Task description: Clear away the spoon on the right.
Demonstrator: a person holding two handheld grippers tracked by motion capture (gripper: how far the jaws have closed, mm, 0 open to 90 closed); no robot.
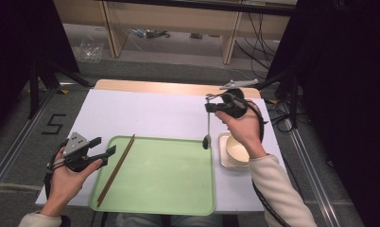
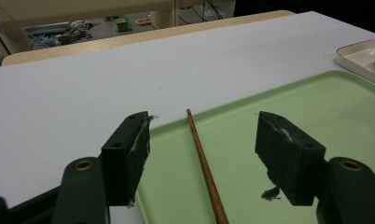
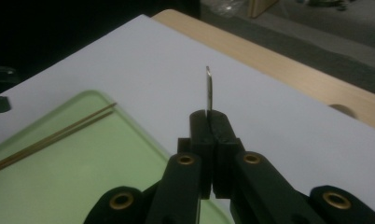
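Spoon [image 1: 208, 128] is pinched by its handle in right gripper [image 1: 209, 107], bowl end hanging at tray's [image 1: 178, 198] right edge; left gripper [image 1: 105, 146] is spread over chopsticks [image 1: 116, 169].

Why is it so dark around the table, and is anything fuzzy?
High view: light falls on the white table and green tray, while both sides go black. Right gripper view: dim overall, the near jaws soft, the spoon thin and edge-on. Left gripper view: brighter, the chopsticks sharp, the floor clutter behind blurry.
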